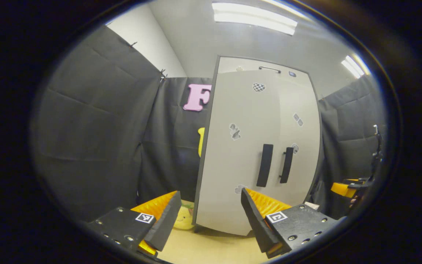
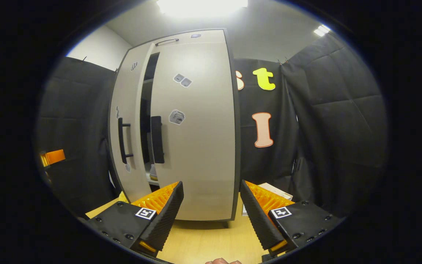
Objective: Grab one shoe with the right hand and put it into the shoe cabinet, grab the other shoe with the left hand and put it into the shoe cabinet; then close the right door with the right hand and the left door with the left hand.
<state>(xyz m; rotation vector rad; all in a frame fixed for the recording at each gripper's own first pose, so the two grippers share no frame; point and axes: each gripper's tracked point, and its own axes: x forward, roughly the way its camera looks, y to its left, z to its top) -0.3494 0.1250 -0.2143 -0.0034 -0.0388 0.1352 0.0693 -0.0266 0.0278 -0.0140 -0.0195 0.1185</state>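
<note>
The shoe cabinet (image 2: 192, 124) stands upright on the wooden table (image 2: 211, 238), long axis vertical, front facing both grippers. In the right gripper view the left door (image 2: 128, 121) sits slightly ajar beside the right door (image 2: 196, 146), a dark gap between them. The left gripper (image 1: 211, 216) and right gripper (image 2: 211, 209) hang before it, fingers spread apart on nothing. Bare tabletop lies between grippers and cabinet.

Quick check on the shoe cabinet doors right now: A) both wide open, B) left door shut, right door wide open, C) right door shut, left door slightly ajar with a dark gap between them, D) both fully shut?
C: in the right gripper view the left door stands ajar, with a dark gap beside the right door.
</note>
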